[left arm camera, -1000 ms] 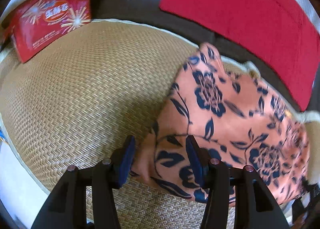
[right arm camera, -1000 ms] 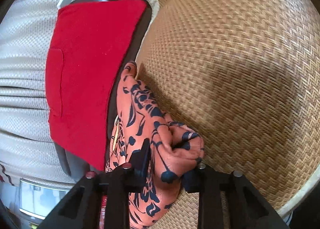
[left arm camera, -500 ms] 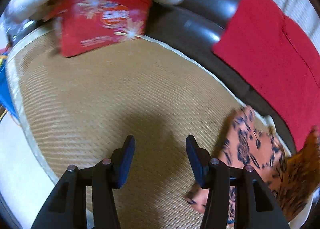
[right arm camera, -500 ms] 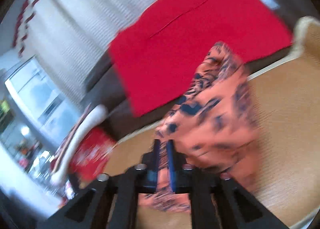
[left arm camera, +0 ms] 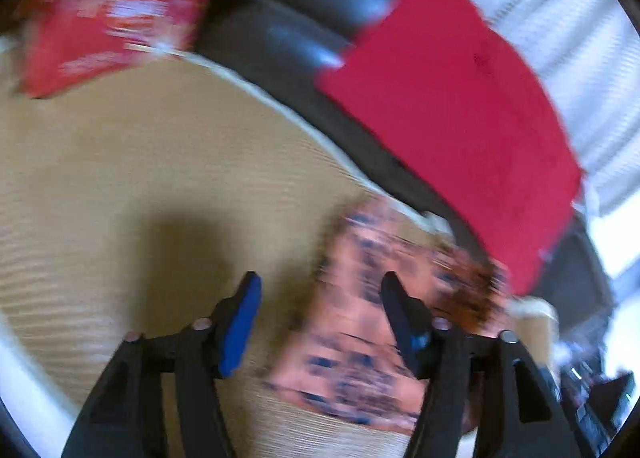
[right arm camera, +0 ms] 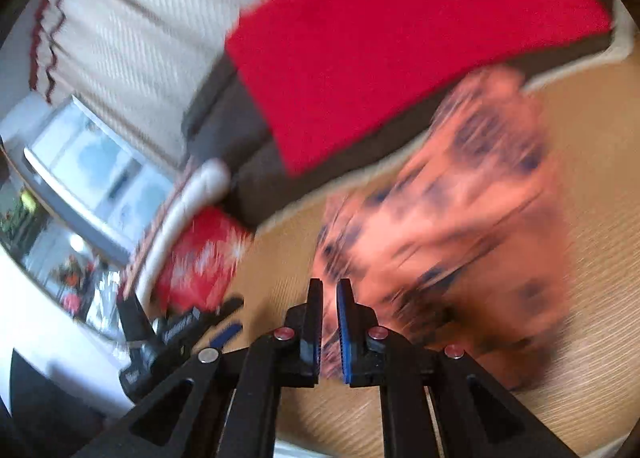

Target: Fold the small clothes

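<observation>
Woven mat [left arm camera: 120,198] ahead of left gripper [left arm camera: 320,322], sofa behind. Jaws wide, just been opening, gripping nothing; garment [left arm camera: 360,338] lying beyond, partly between them.

Right gripper [right arm camera: 329,322]: jaws nearly closed, pinching garment [right arm camera: 460,218] edge, rest hanging ahead, right of jaws. Likely light, limp, slippery; best pinched at corners or hem.

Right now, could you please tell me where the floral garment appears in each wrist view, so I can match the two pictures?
Left wrist: floral garment at lower centre-right, on the woven mat.
Right wrist: right of centre, its near edge pinched in the right gripper.
Shared landmark: the red cloth on the dark sofa behind it.
</observation>
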Action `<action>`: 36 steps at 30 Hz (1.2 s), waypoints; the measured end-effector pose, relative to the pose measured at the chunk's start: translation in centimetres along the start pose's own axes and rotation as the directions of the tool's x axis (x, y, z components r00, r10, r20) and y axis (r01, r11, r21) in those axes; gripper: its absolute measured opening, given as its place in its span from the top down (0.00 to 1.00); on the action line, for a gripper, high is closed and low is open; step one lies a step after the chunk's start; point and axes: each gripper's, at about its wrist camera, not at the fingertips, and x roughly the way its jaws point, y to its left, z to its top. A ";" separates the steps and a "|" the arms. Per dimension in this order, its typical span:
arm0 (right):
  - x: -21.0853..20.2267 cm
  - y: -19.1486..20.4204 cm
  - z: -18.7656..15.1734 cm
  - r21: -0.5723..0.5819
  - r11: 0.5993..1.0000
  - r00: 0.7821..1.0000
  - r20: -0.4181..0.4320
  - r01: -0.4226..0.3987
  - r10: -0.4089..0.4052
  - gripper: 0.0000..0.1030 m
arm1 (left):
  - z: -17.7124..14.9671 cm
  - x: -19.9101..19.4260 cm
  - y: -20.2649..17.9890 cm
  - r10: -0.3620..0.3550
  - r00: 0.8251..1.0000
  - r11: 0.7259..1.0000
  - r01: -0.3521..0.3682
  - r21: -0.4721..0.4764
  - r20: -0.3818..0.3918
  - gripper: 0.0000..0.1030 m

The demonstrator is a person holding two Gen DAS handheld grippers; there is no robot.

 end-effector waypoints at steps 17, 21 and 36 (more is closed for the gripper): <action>3.0 -10.5 1.5 0.150 0.985 0.992 -0.114 0.079 -0.062 0.86 | -4.9 12.3 -11.3 -0.199 0.933 0.977 0.211 0.006 -0.299 0.19; 0.7 -12.1 2.6 0.149 0.985 0.995 -0.063 0.089 -0.080 0.86 | -4.8 12.7 -11.6 -0.221 0.936 0.973 0.232 0.009 -0.276 0.69; 2.6 -11.3 2.9 0.245 0.969 0.999 -0.048 0.012 0.000 0.85 | -6.1 -0.6 -11.4 -0.080 0.987 0.938 0.027 0.345 0.141 0.89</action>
